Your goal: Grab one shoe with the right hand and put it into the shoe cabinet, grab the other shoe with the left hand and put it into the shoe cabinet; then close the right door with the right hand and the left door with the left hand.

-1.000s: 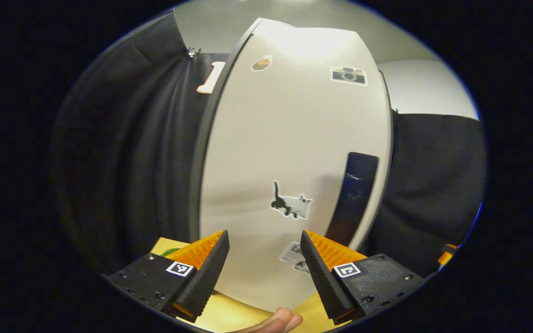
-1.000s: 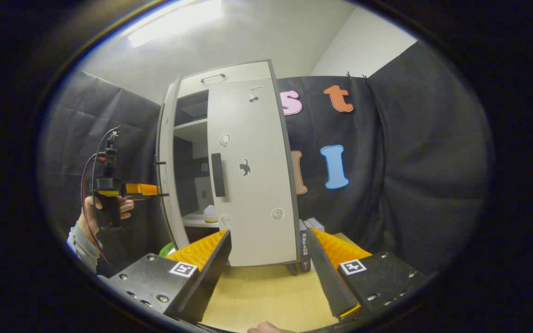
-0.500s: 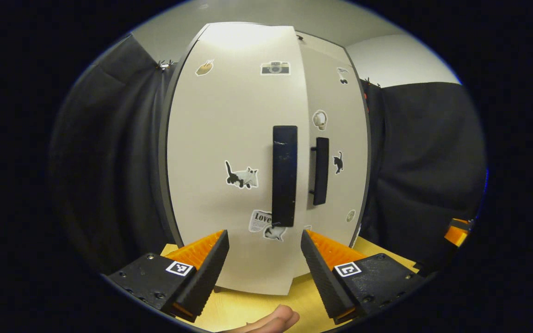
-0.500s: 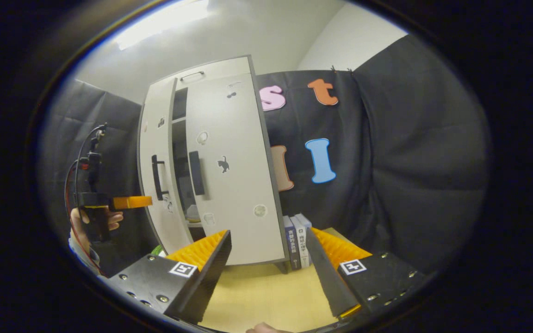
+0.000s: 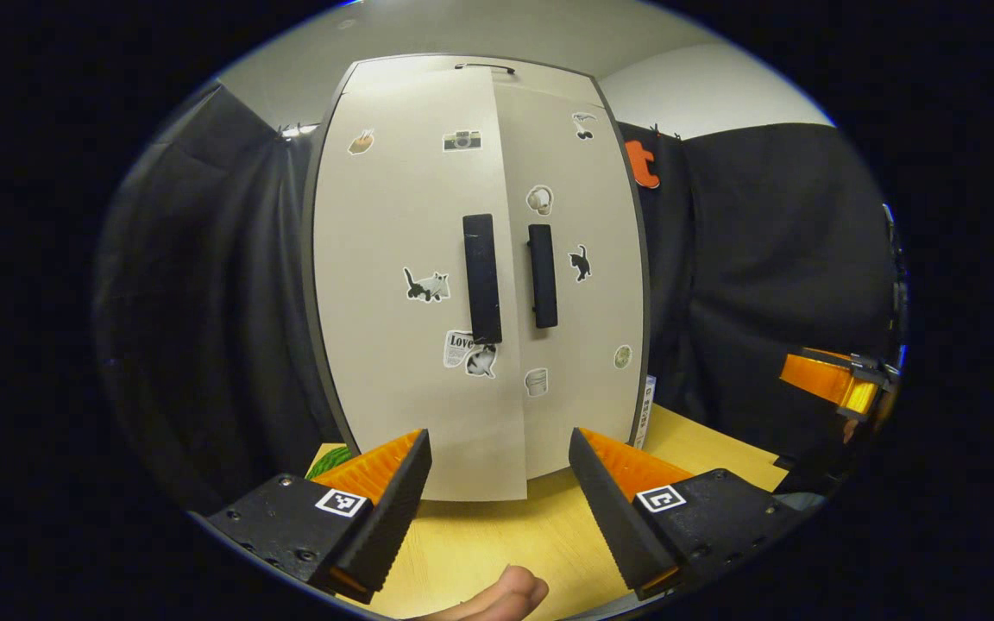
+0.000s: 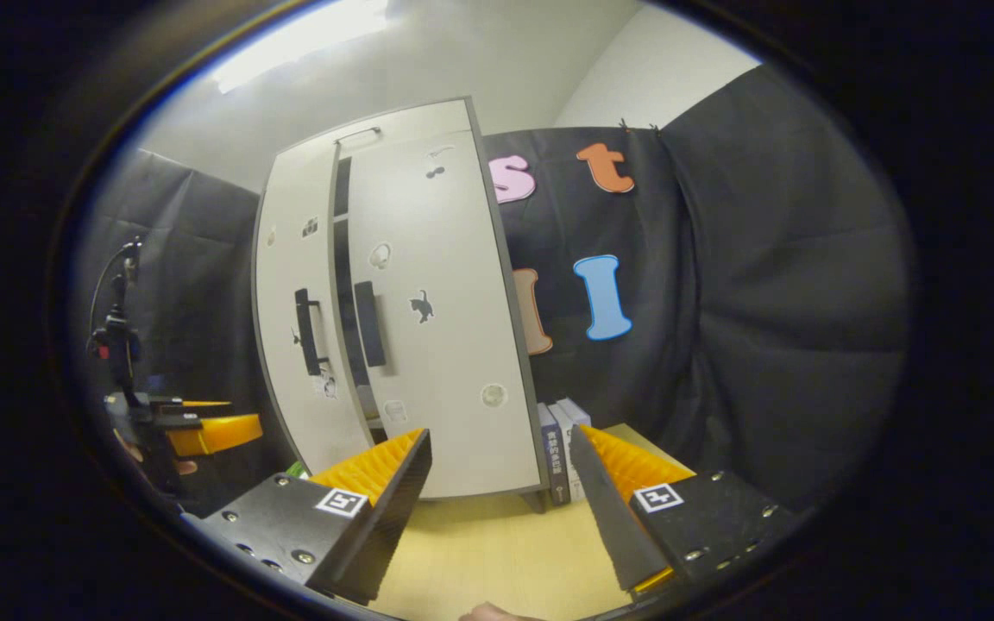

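Setting: black cloth is hanging behind a pale shoe cabinet [image 5: 471,285] that is standing on a yellow wooden bench [image 5: 549,535].
Step in hand: closing the left door [image 5: 406,285]; in the right gripper view a dark slit is showing between it and the right door [image 6: 437,328], so it looks not quite home.
Shoes: hidden, presumably sitting inside the cabinet.
Left gripper [image 5: 497,492]: hovering clear of the door, fingers spread, pinching nothing.
Right gripper [image 6: 501,500]: idling well back, fingers likewise spread and empty.
Next move: probably a light push near the left handle [image 5: 481,278] to seat the door.
Room: bare bench is lying in front; books [image 6: 559,448] are standing just beside the cabinet's right edge.
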### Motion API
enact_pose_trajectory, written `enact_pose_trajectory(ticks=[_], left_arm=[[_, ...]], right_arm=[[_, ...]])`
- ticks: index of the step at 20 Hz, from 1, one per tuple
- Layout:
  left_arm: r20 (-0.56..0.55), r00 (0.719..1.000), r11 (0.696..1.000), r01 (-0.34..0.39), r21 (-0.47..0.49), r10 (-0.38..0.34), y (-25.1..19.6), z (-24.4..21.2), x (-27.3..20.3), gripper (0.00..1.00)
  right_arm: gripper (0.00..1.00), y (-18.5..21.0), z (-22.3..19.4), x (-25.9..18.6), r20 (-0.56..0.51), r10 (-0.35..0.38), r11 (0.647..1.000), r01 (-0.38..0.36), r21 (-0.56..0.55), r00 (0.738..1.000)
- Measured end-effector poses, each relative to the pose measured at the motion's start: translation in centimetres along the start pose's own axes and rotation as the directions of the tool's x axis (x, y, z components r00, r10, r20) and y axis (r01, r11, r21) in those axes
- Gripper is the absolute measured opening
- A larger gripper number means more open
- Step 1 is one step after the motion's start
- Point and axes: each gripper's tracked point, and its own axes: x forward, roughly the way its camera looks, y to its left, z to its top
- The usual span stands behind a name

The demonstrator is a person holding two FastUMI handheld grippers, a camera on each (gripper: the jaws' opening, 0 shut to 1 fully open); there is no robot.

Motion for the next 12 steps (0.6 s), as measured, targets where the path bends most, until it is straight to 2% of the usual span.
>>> enact_pose_trajectory(ticks=[3, 4, 7, 8, 12], left_arm=[[0.036, 0.999, 1.000, -0.021, -0.022, 0.022, 0.5, -0.3, -1.9, 0.98], [0.059, 0.997, 0.999, -0.039, -0.025, 0.040, 0.8, -0.2, -2.6, 0.98], [0.130, 0.984, 0.992, -0.111, -0.066, 0.119, 2.2, 0.2, -4.5, 0.98], [0.131, 0.983, 0.990, -0.117, -0.083, 0.127, 2.2, 0.0, -5.0, 0.97], [0.144, 0.982, 0.990, -0.112, -0.089, 0.124, 2.3, 0.0, -6.6, 0.98]], right_arm=[[0.94, 1.3, 0.0, 0.3, -0.001, 0.008, 1.000, -0.008, -0.007, 1.000], [0.96, 1.8, 0.1, 0.4, -0.002, 0.011, 1.000, -0.011, -0.013, 1.000], [0.94, 3.6, 0.3, 0.2, 0.001, 0.025, 0.999, -0.025, -0.036, 1.000], [0.99, 4.5, 0.6, -0.1, 0.004, 0.041, 0.998, -0.041, -0.038, 0.999], [0.94, 5.9, 2.0, -1.2, 0.054, 0.046, 0.996, -0.041, -0.080, 0.998]])
